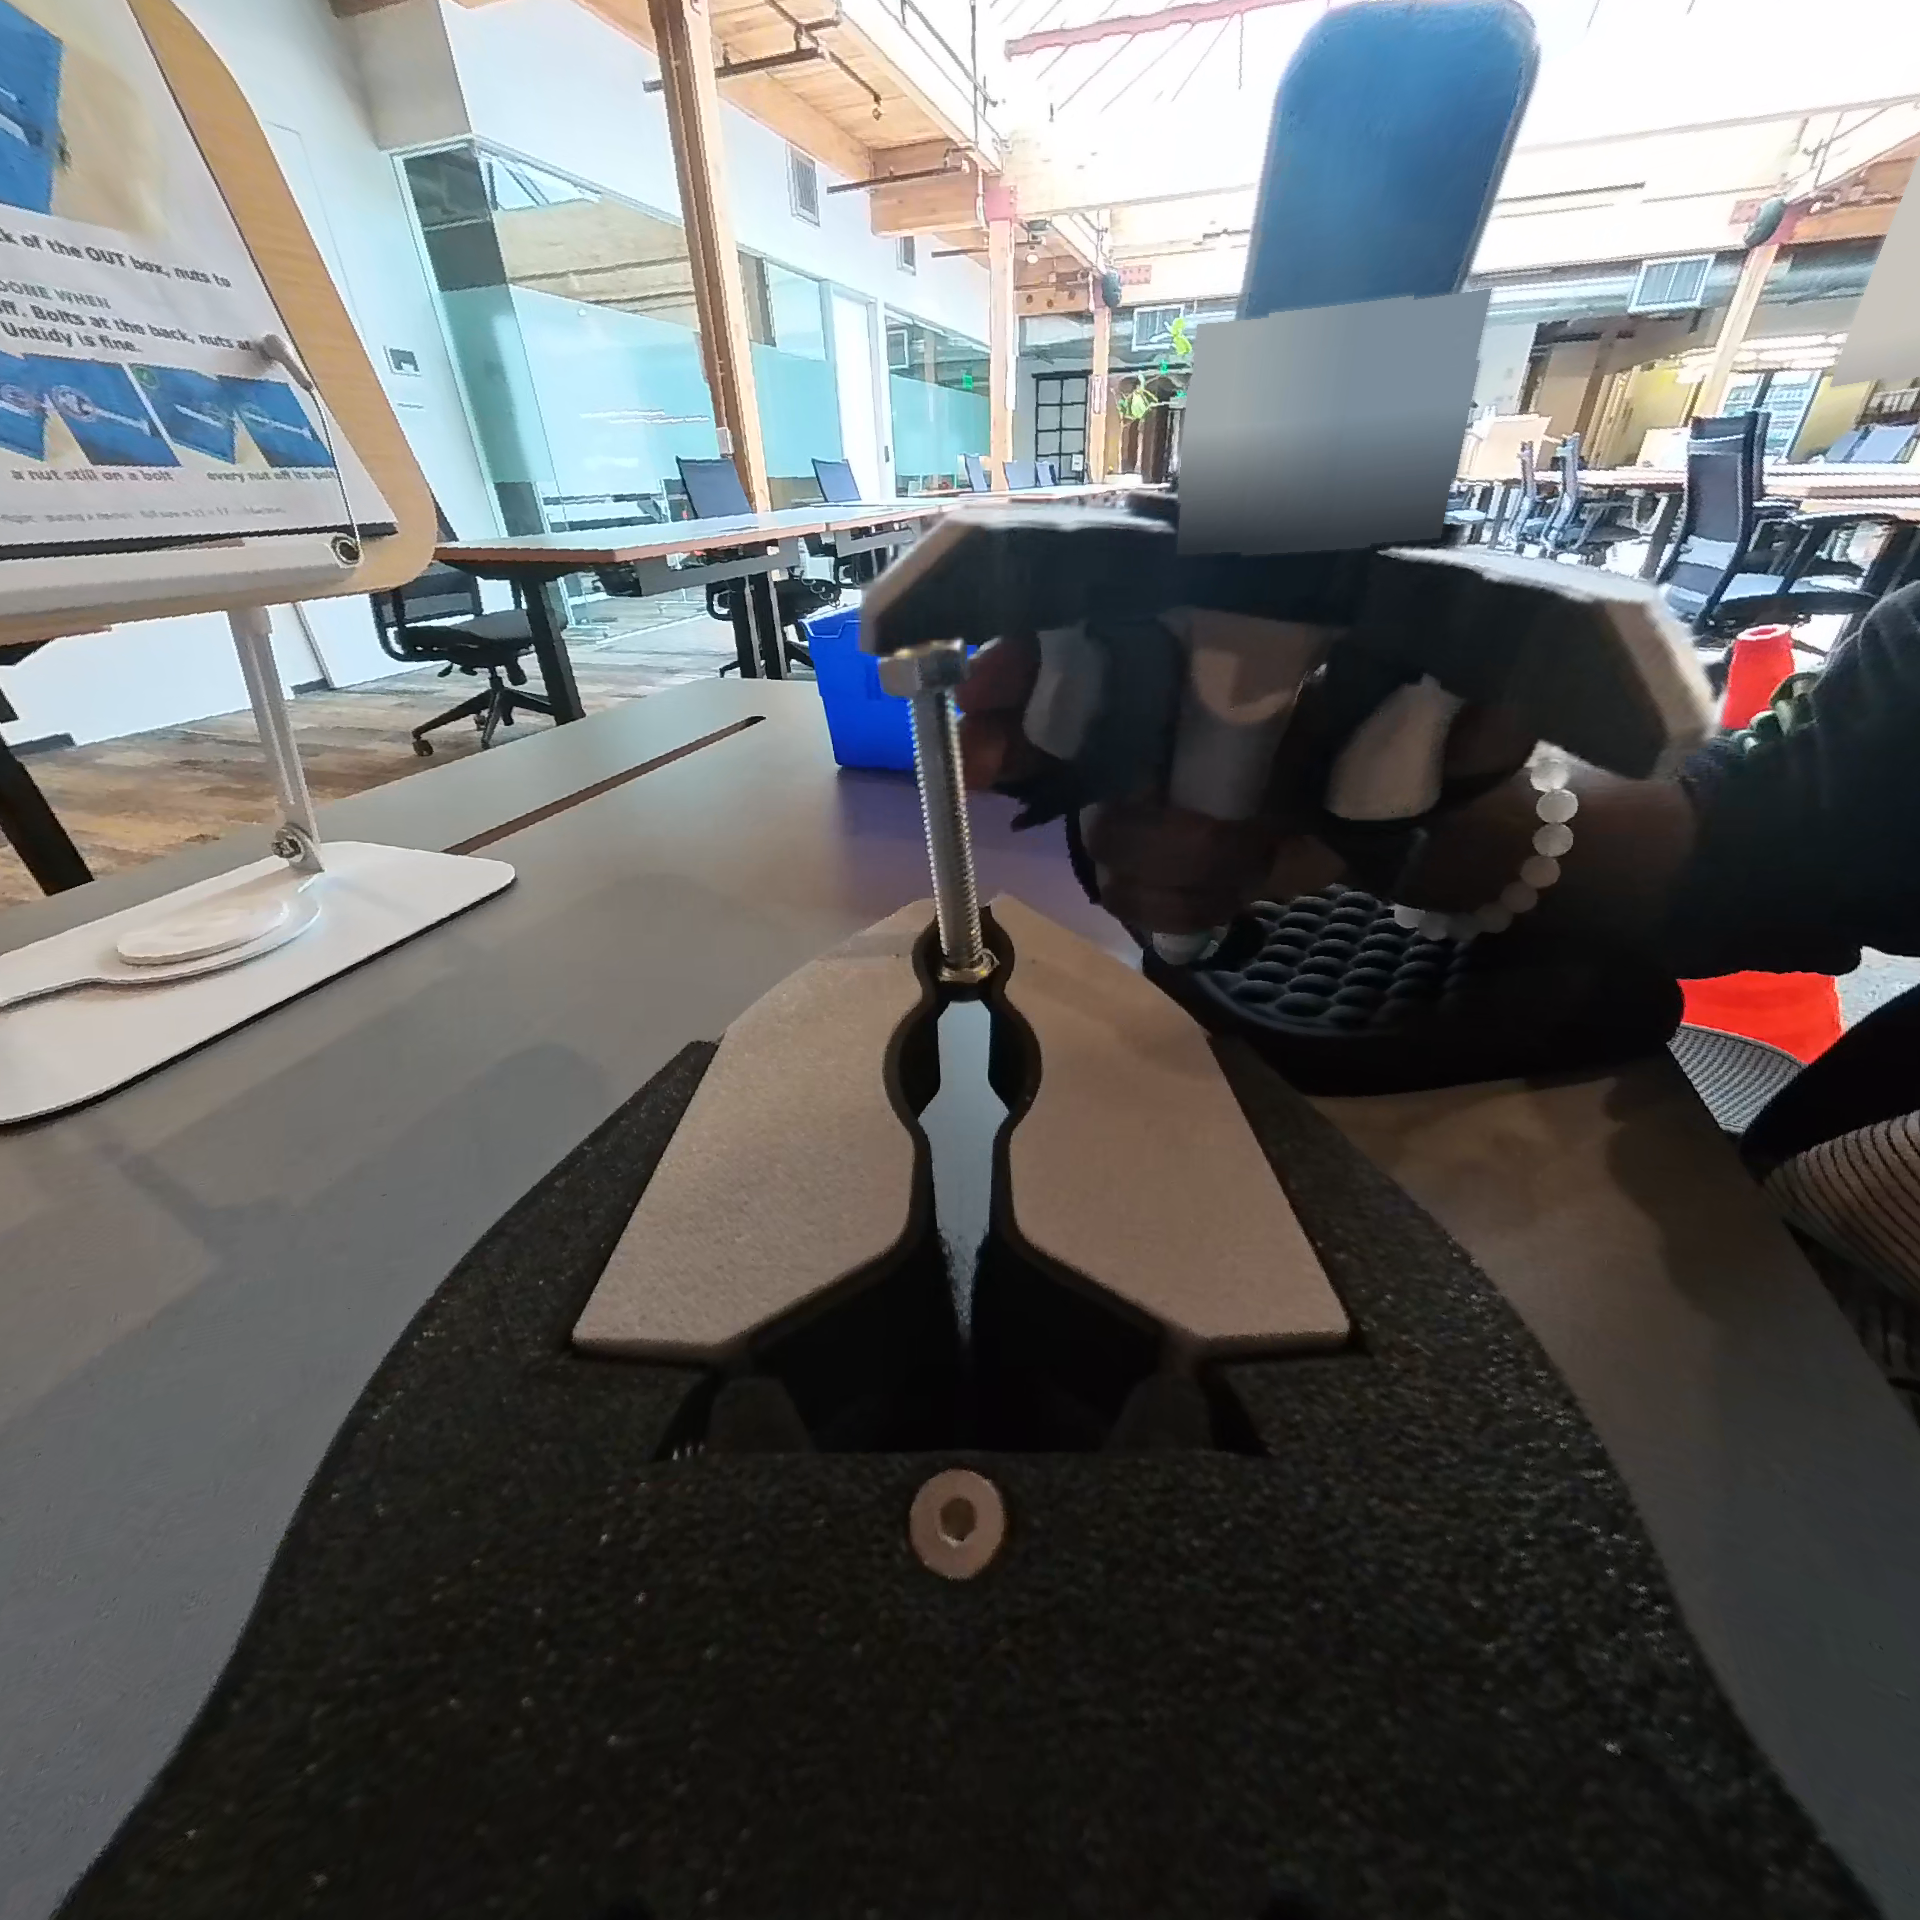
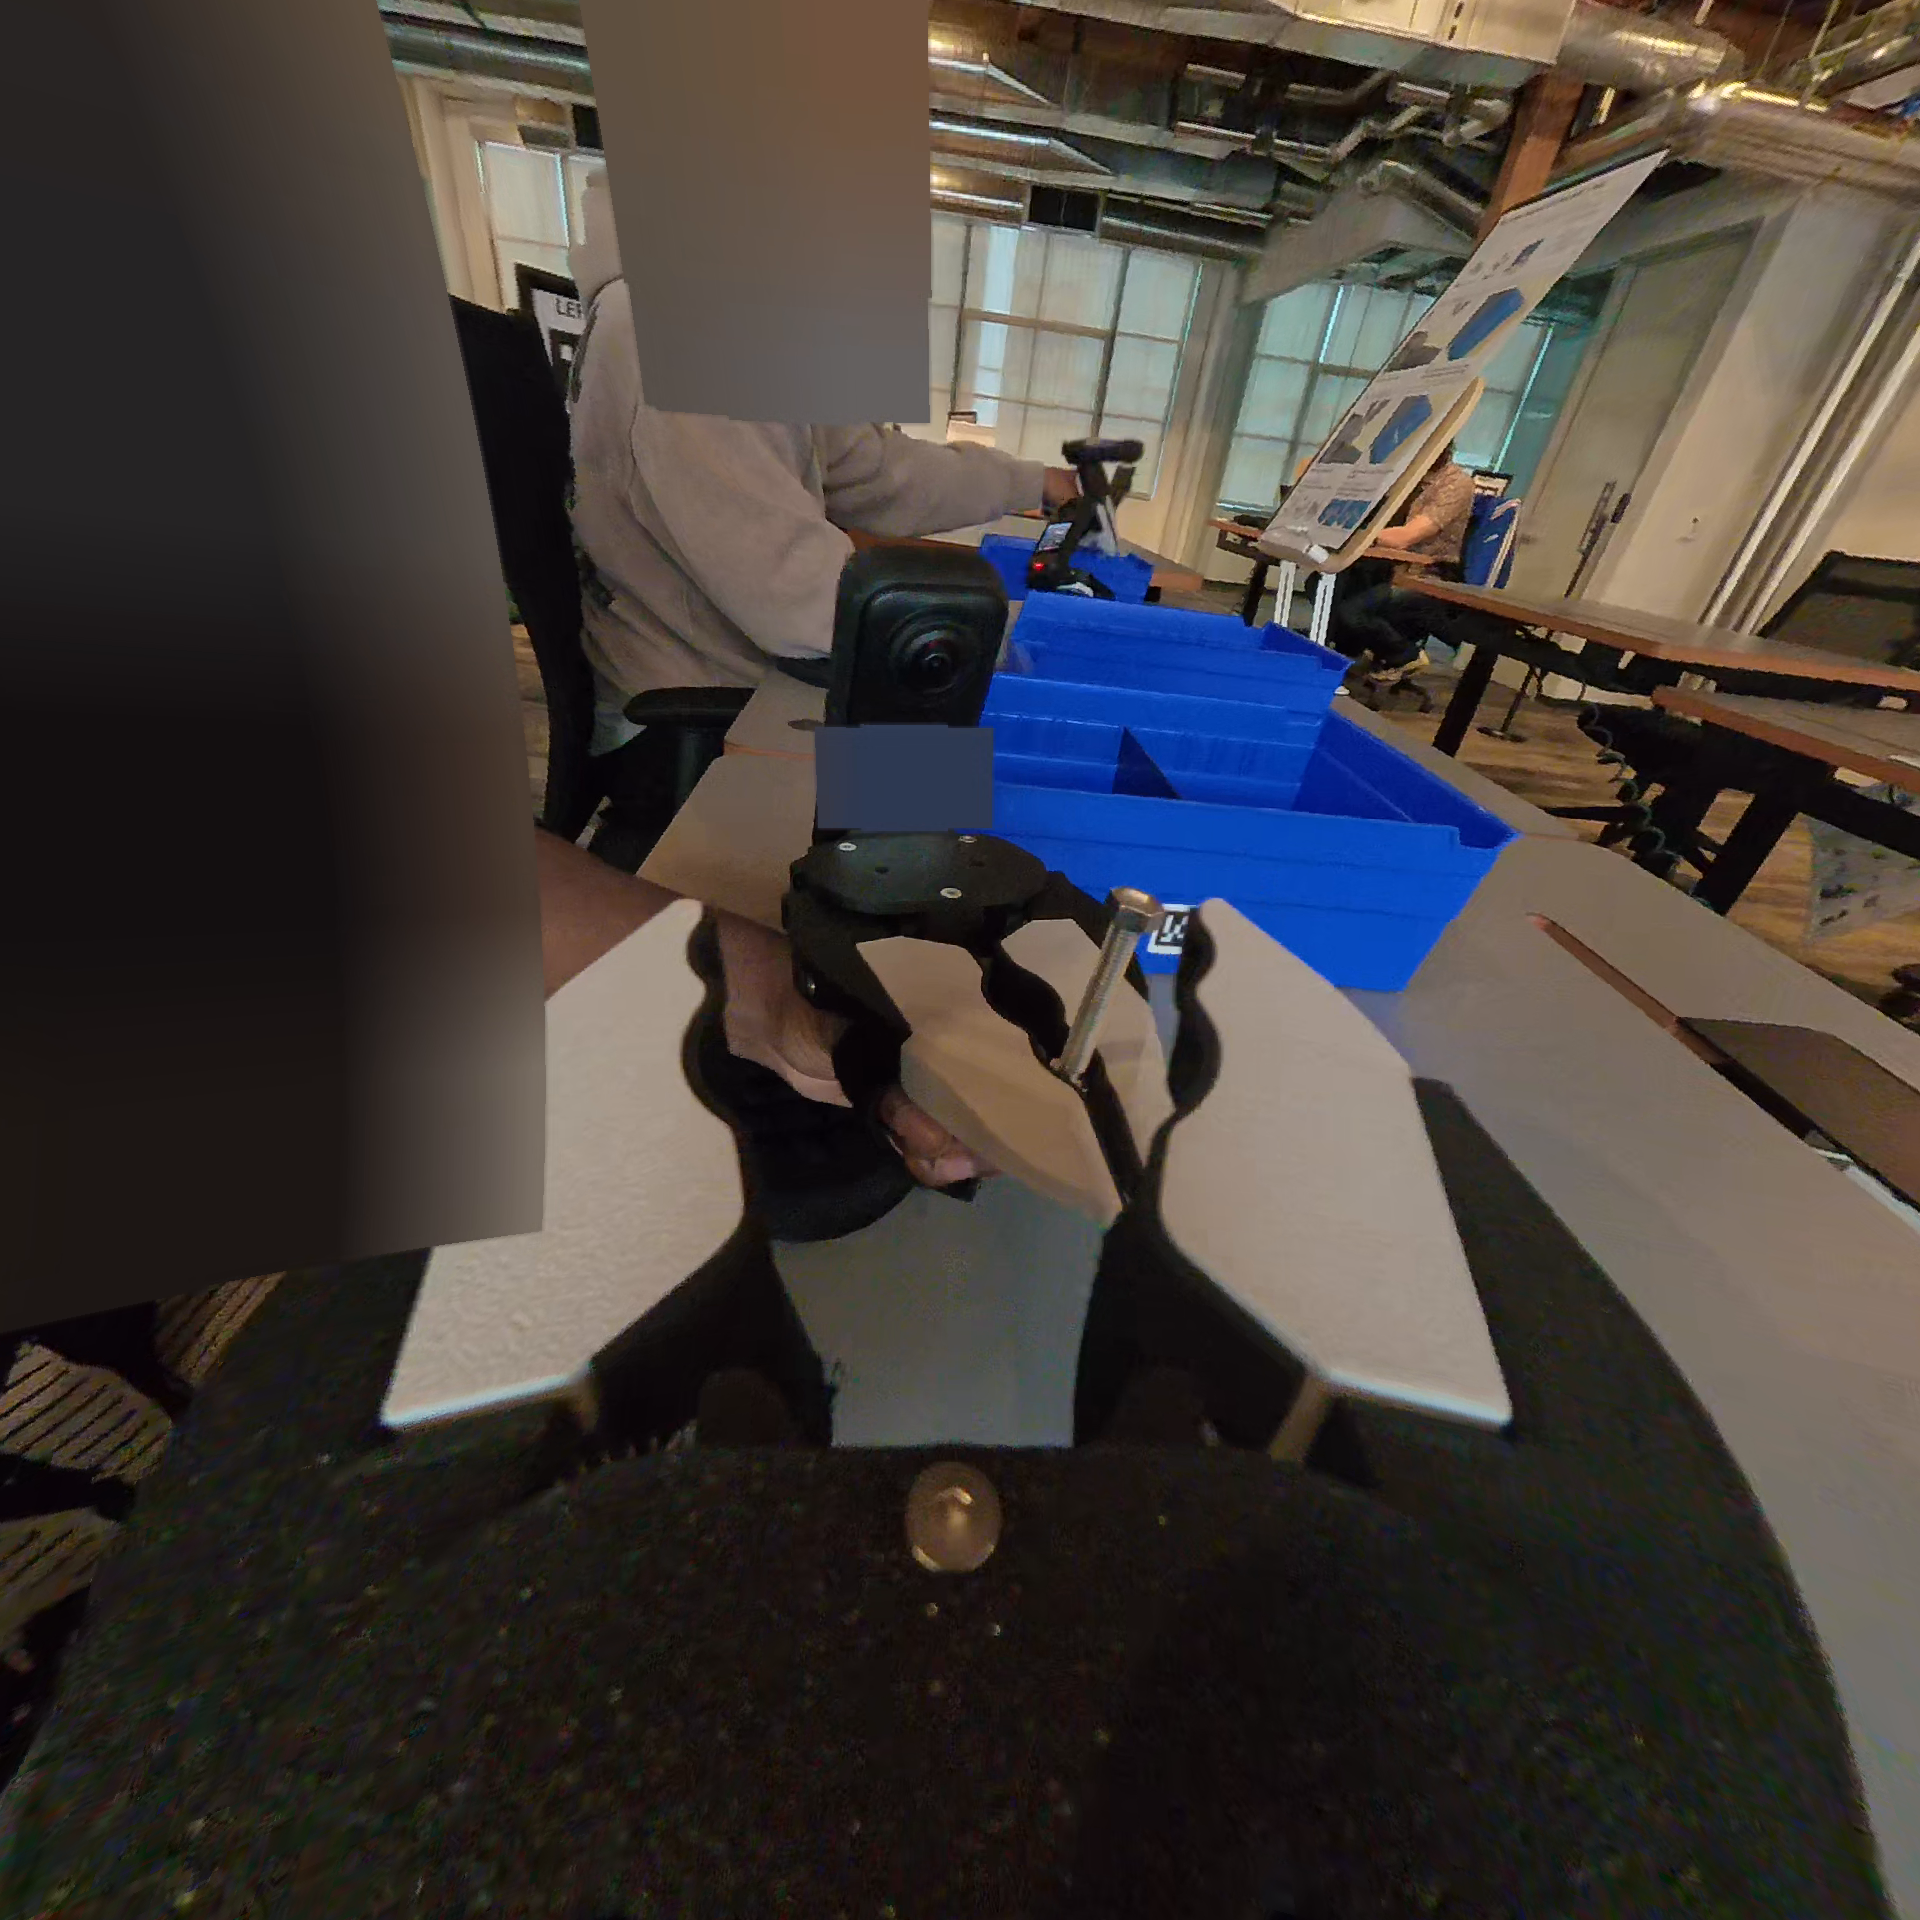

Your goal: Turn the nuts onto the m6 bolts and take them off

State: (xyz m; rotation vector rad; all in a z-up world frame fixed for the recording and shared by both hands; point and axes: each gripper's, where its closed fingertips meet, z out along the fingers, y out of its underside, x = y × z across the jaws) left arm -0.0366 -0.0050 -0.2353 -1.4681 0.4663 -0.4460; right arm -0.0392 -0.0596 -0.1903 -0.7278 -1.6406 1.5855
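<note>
The left claw (image 1: 961, 961) was closed on a nut (image 1: 968, 968) at the foot of an upright bolt (image 1: 948, 805), held above the surface (image 1: 520, 1091) near its front edge. The right claw (image 2: 940, 997) was open, its fingers either side of the bolt's head; closing squarely on the head would best turn it without wobble.

Each scene is viewed from a wrist camera low over the grey table (image 1: 312, 1195), facing forward along its own fingers. The views face each other closely; the upright bolt (image 1: 948, 810) is shared at frame centre.
</note>
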